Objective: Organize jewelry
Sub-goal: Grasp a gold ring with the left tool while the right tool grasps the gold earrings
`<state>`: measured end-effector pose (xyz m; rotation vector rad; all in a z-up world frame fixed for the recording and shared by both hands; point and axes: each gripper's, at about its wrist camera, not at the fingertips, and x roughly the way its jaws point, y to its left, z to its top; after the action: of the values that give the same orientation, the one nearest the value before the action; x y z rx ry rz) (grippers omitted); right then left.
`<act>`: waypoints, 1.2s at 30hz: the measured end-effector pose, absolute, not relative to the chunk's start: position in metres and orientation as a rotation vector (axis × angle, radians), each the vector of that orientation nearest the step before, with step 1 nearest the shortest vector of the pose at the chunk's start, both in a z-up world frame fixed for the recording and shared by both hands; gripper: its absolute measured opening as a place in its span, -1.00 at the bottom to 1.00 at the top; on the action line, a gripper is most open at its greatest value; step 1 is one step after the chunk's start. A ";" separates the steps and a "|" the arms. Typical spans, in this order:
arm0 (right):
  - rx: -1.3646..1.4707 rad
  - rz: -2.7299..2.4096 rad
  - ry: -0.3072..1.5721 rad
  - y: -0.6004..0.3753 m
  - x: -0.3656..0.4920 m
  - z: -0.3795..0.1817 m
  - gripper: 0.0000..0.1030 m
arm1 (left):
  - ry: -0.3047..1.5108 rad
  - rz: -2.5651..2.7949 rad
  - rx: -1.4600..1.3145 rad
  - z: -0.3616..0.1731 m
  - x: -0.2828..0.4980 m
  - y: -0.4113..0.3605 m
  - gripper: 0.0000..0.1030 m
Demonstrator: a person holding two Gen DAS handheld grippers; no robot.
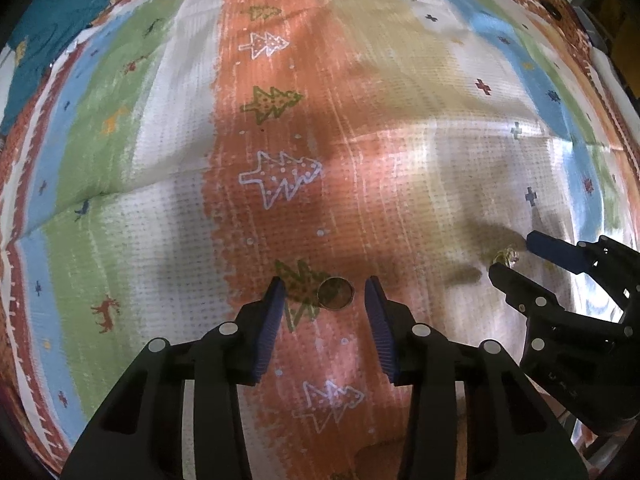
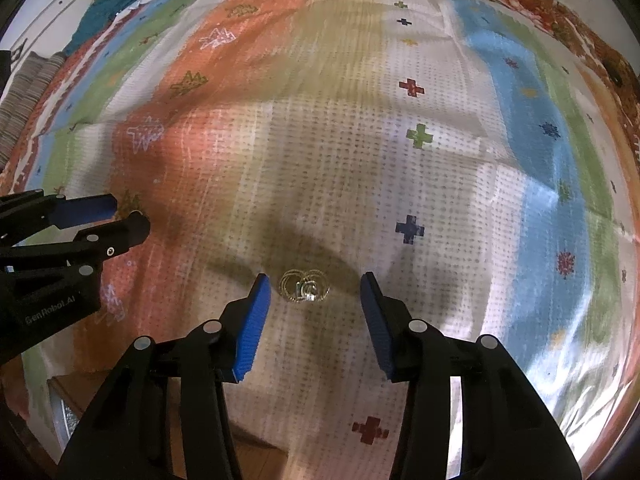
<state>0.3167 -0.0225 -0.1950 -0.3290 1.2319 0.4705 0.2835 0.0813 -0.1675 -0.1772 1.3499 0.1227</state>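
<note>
Jewelry lay on your striped cloth (image 1: 160, 168) in two spots. Your left gripper (image 1: 325, 292) stood with jaws apart around a round ring or bangle (image 1: 336, 293), while your right gripper (image 2: 312, 290) hovered spread over a gold tangle of thin hoops (image 2: 304, 287), possibly earrings. Both pieces looked light, stiff and slippery; you would have pinched across the rims, gently.

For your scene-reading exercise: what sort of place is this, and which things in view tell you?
Probably a home, on a bed or low table: a colourful patterned cloth with trees and crosses covers the surface, small gold jewelry lies on it, and a teal knitted fabric sits at the far edge.
</note>
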 end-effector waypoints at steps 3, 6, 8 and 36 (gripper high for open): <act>-0.335 0.470 1.230 -0.020 0.318 -0.195 -0.21 | 1.353 0.122 -0.177 -0.170 0.285 0.082 -0.28; -0.358 0.462 1.225 -0.019 0.316 -0.197 -0.26 | 1.356 0.118 -0.175 -0.172 0.288 0.081 -0.38; -0.377 0.455 1.217 -0.018 0.316 -0.197 -0.39 | 1.359 0.128 -0.179 -0.174 0.293 0.081 -0.44; -0.330 0.467 1.157 -0.030 0.294 -0.176 -0.58 | 1.281 0.118 -0.190 -0.137 0.267 0.070 -0.63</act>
<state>0.2936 -0.0301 -0.1758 -0.3302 1.1572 0.4668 0.2668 0.0699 -0.1372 -0.1897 1.2809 0.1176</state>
